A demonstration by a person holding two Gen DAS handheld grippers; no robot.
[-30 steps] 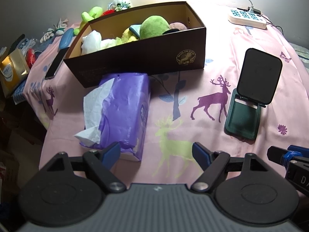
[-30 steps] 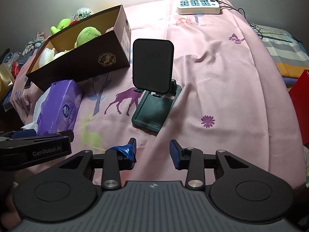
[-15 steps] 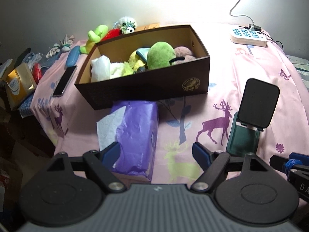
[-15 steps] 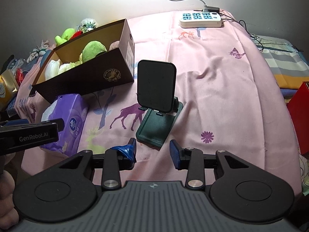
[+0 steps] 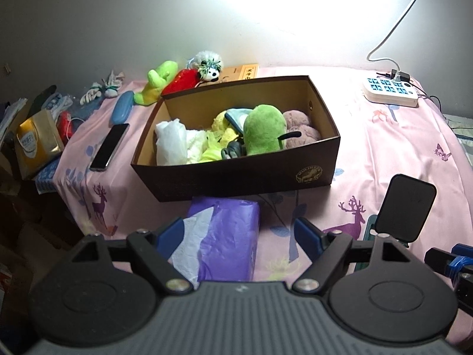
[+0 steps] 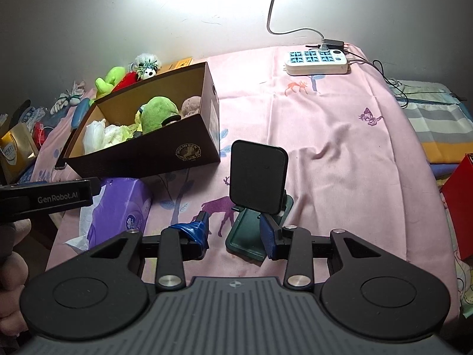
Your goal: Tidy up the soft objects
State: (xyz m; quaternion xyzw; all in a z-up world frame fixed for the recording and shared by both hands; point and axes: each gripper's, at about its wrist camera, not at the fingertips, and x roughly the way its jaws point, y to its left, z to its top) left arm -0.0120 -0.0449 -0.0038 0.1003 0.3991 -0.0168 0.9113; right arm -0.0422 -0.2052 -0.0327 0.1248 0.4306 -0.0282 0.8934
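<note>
My left fingers (image 5: 239,233) are spread wide and hold nothing, hanging above the purple tissue pack (image 5: 224,242) on the pink cloth (image 5: 384,153). My right fingers (image 6: 235,235) stand a little apart, also bare, over the green base of the phone stand (image 6: 257,183). Just beyond the pack sits the brown box (image 5: 236,174), its near wall almost touching it. Inside lie a green plush (image 5: 263,130), a mauve plush (image 5: 298,130), yellow bits and a white bag (image 5: 171,142). More toys (image 5: 177,77) lie behind the box, a phone (image 5: 109,148) to its left, a power strip (image 6: 316,60) far off.
</note>
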